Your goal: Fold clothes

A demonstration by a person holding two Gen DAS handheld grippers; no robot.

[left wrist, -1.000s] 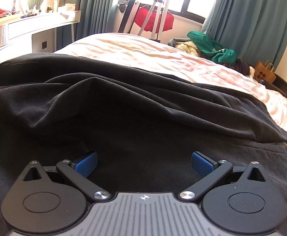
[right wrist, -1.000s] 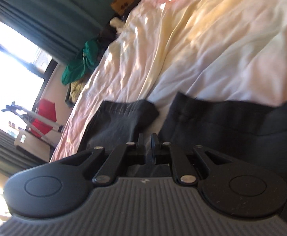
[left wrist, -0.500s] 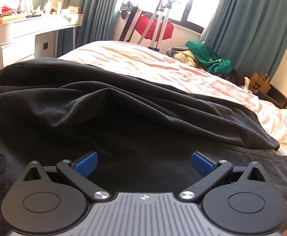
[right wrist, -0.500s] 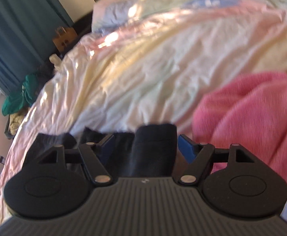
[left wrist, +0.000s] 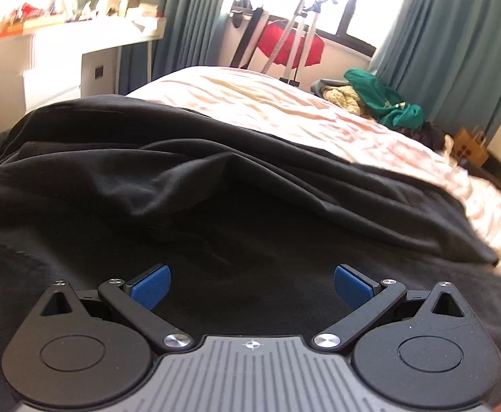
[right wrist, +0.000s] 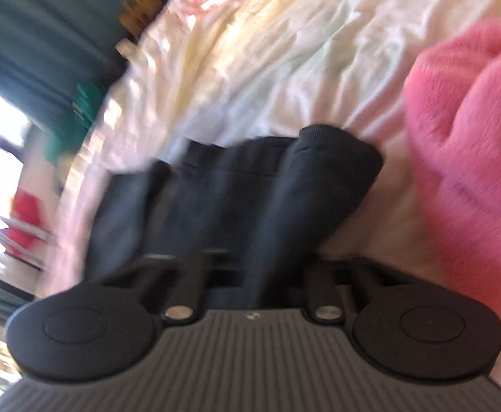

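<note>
**Black garment still spread and rumpled — the fold has barely begun**

A large black garment of soft, finely ribbed cloth [left wrist: 195,185] lies across the near part of the bed, and it is far from a tidy stack. In the left wrist view it fills the whole foreground, with a long raised ridge running across it and loose creases on either side; its far edge drapes over the sheet. No clean, squared fold shows anywhere, so my judgement is that most of the work is left: flattening the ridge, bringing the edges over, then smoothing.

The left gripper [left wrist: 249,283] hangs over the dark cloth with its blue pads [left wrist: 151,284] standing wide apart and nothing between them.

The right gripper [right wrist: 250,274] points down at one narrow end of the same dark cloth [right wrist: 250,185] — possibly a cuff or hem, which bunches into thick folds beside a fluffy pink knitted item [right wrist: 470,144]. This view is blurred by motion; the jaws have come together and the black cloth runs right down into them, so they look clamped on that end.

The surface is a bed with a crumpled pale sheet tinted cream and pink [left wrist: 285,103]. Beyond it stand teal curtains [left wrist: 449,51] at a bright window, a white desk [left wrist: 61,51] cluttered with small things, a red cloth on a stand [left wrist: 285,46], a heap of green and cream clothes [left wrist: 381,103], and a brown paper bag [left wrist: 470,144].
</note>
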